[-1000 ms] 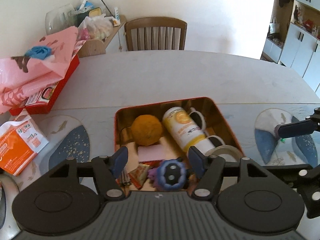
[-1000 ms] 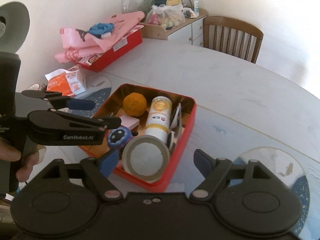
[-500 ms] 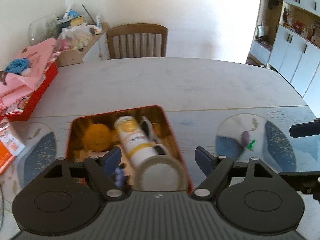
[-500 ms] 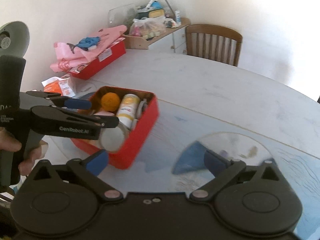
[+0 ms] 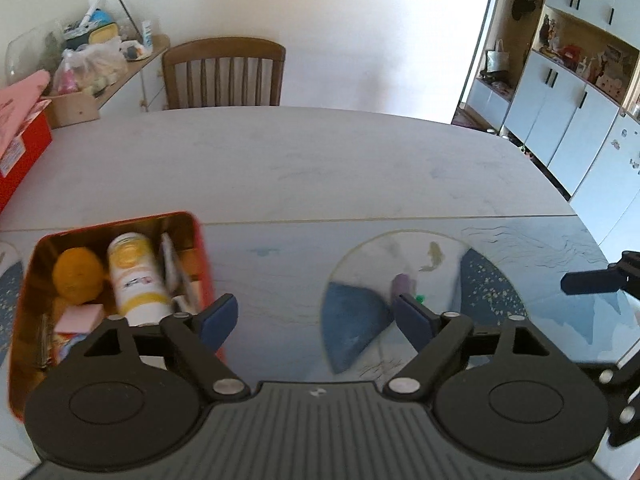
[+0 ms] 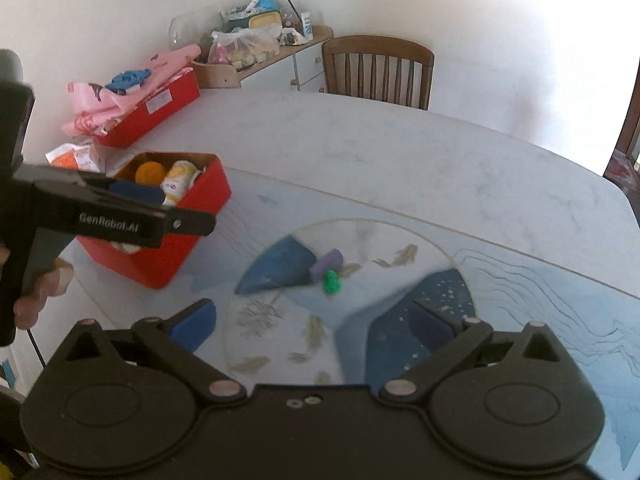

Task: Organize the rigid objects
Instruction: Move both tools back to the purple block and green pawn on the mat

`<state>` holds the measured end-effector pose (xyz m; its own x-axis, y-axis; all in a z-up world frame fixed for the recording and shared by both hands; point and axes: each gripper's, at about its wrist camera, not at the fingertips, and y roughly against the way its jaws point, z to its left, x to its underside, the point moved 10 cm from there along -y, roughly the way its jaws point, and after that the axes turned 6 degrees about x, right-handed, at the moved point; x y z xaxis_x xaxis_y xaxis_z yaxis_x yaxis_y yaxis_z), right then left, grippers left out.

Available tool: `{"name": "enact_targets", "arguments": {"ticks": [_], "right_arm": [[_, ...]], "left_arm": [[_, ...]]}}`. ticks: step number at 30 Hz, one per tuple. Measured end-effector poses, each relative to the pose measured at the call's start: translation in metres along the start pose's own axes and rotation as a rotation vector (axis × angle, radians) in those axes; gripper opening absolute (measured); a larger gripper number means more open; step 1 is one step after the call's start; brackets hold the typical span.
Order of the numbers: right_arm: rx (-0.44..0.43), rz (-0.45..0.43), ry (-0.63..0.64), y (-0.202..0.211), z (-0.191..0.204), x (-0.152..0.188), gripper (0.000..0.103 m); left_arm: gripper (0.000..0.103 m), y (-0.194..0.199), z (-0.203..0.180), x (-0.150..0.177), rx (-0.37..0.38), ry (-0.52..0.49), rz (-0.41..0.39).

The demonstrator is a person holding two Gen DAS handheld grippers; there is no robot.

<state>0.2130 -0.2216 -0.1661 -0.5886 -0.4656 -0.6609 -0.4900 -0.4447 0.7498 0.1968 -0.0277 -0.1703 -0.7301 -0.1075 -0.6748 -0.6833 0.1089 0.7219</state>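
Observation:
A red tin box (image 5: 206,256) (image 6: 188,224) stands on the table and holds an orange (image 5: 78,274), a white and yellow can (image 5: 136,276) and other small items. A small purple piece (image 6: 327,261) and a small green piece (image 6: 332,282) lie on the round placemat (image 6: 360,236); the purple piece also shows in the left wrist view (image 5: 402,283). My left gripper (image 5: 316,318) is open and empty, to the right of the box. My right gripper (image 6: 314,322) is open and empty, just in front of the two pieces.
A second red box (image 6: 154,106) with pink cloth and an orange packet (image 6: 74,156) sit at the table's left. A wooden chair (image 5: 224,74) stands at the far side. A cluttered shelf (image 6: 256,46) is against the wall. White cupboards (image 5: 568,120) are on the right.
Both grippers have swung to the right, away from the red tin box and toward the round placemat. The purple and green pieces have come into view. Both stay open.

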Motion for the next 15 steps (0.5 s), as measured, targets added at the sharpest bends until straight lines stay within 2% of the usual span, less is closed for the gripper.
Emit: {"name": "enact_targets", "arguments": {"ticks": [2,12,15], "right_arm": [[-0.003,0.008,0.014,-0.004,-0.006,0.004,0.100],[-0.030,0.034,0.133,-0.033,-0.012,0.011,0.094],[-0.036,0.040,0.162,-0.045,-0.012,0.010,0.087]], "left_arm": [[0.102,-0.007,-0.008,-0.002,-0.009,-0.011,-0.008],[0.102,-0.053,-0.030,-0.009,0.006,0.001,0.019],[0.102,-0.067,-0.031,-0.010,0.002,0.002,0.038]]}}
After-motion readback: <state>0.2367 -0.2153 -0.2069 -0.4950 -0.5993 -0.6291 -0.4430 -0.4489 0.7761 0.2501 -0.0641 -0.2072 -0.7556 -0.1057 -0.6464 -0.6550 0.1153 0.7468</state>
